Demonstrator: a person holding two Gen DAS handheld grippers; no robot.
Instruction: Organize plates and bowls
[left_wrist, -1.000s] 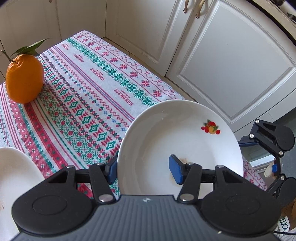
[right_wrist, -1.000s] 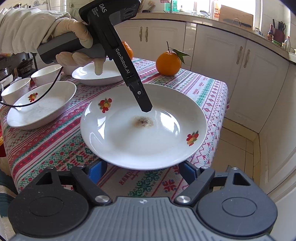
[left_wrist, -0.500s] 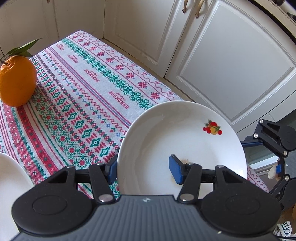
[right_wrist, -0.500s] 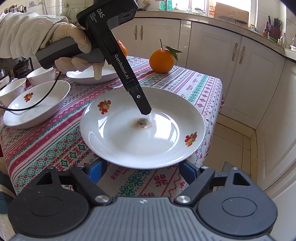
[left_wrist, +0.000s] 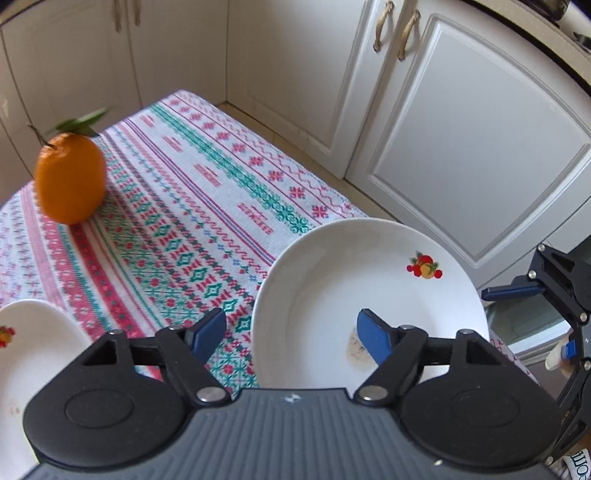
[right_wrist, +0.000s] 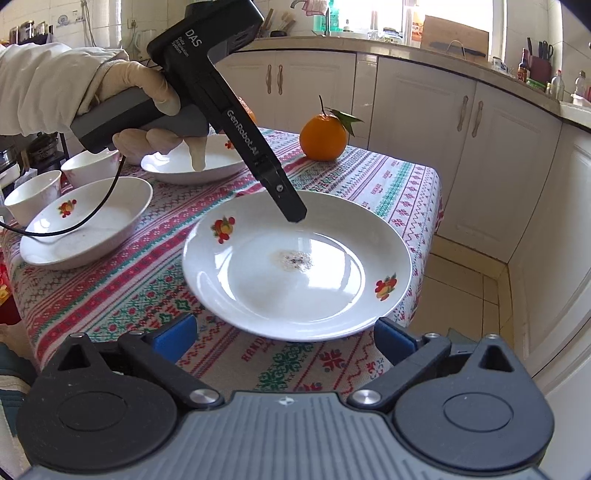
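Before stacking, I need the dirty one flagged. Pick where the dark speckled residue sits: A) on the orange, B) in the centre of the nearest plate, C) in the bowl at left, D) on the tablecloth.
B: the speckled stain sits mid-well of the nearest plate.

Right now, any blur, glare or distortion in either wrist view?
Left wrist: motion blur on the orange and its leaves; fisheye bends the cabinet doors. Right wrist: sharp; window glare blows out the counter top, and a bright reflection sits on the plate beside its stain.
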